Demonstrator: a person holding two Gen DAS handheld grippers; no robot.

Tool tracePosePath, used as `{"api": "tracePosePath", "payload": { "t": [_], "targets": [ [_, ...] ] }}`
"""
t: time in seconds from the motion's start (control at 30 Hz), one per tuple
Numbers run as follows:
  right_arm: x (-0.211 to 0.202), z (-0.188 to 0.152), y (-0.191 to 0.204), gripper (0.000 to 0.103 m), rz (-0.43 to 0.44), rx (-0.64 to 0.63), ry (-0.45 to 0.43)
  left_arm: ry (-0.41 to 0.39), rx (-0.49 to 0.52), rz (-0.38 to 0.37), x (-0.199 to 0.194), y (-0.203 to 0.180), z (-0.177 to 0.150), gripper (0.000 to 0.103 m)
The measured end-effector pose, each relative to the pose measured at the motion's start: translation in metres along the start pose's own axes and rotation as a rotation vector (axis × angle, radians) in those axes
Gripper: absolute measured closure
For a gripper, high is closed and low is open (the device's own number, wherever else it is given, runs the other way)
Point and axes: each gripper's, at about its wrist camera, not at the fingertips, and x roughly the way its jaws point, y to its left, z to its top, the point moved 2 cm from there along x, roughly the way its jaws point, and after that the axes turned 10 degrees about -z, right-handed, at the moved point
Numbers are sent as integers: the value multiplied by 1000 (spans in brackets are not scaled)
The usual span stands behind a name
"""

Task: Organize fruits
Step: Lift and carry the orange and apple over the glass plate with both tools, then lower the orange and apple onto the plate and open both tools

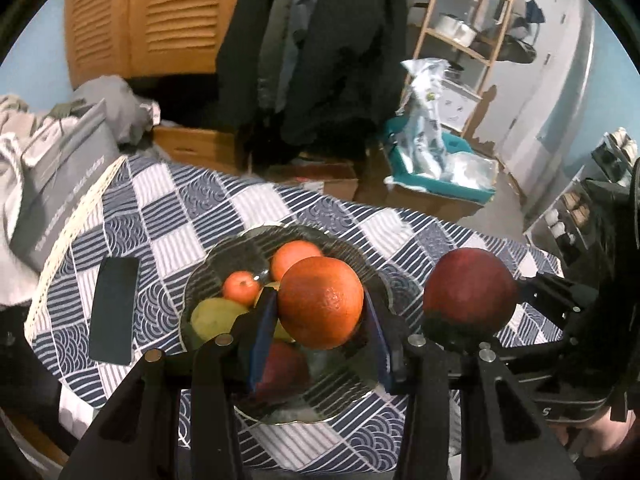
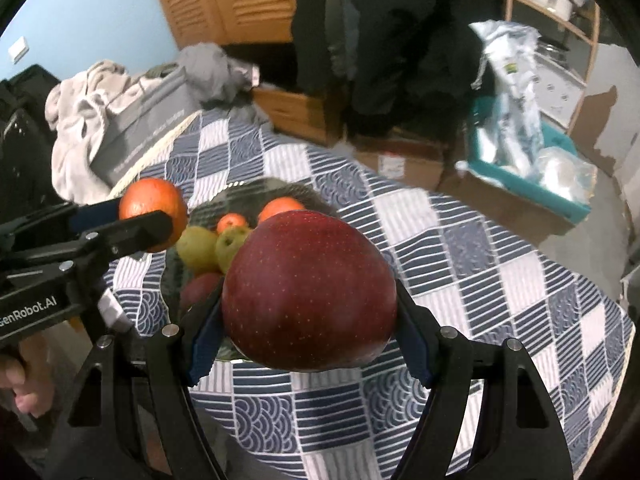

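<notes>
Task status: partly complete, judged from the present layout. The glass bowl (image 1: 224, 256) on the checked tablecloth (image 1: 400, 232) already contains several fruits: a tangerine (image 1: 241, 288), a second orange fruit (image 1: 294, 256) behind it, a green pear (image 1: 216, 318), a second green fruit (image 2: 232, 246) visible in the right wrist view, and a red fruit (image 1: 286, 364) low in the bowl. Two fruits are not yet deposited.

Left gripper (image 1: 320, 340): closed on a large orange (image 1: 321, 302), blue pads pressed against both sides. The orange is held in the air directly above the bowl, apparently ready for lowering.

Right gripper (image 2: 310, 340): closed on a red apple (image 2: 310, 292), pads against both flanks. The apple is held above the tablecloth, beside the bowl on its right side and not yet over it.

Remaining work, as estimated: place the orange, then the apple. No loose fruit is visible on the tablecloth.

Surroundings: a dark phone (image 1: 114, 312) lies flat on the cloth left of the bowl, apart from it. A grey box (image 1: 60, 176) and crumpled laundry (image 2: 88, 92) sit at the far left table edge. Cardboard boxes and a teal tray (image 2: 532, 184) stand on the floor beyond.

Obstructions: the bowl is fairly full, so a placed fruit may roll. The two grippers are near each other; simultaneous lowering risks contact.
</notes>
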Motion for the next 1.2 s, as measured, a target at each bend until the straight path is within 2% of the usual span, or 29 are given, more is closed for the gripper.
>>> {"api": "tracePosePath", "payload": {
  "t": [0.47, 0.97, 1.1, 1.2],
  "targets": [
    [63, -8, 40, 28, 32, -44, 156, 78, -77, 64, 23, 53, -27, 59],
    [95, -24, 56, 27, 48, -55, 258, 111, -117, 68, 32, 68, -31, 59],
    [91, -21, 52, 26, 43, -36, 223, 127, -144, 54, 36, 72, -33, 59],
    [77, -12, 49, 20, 36, -28, 176, 130, -140, 60, 38, 71, -34, 59]
  ]
}}
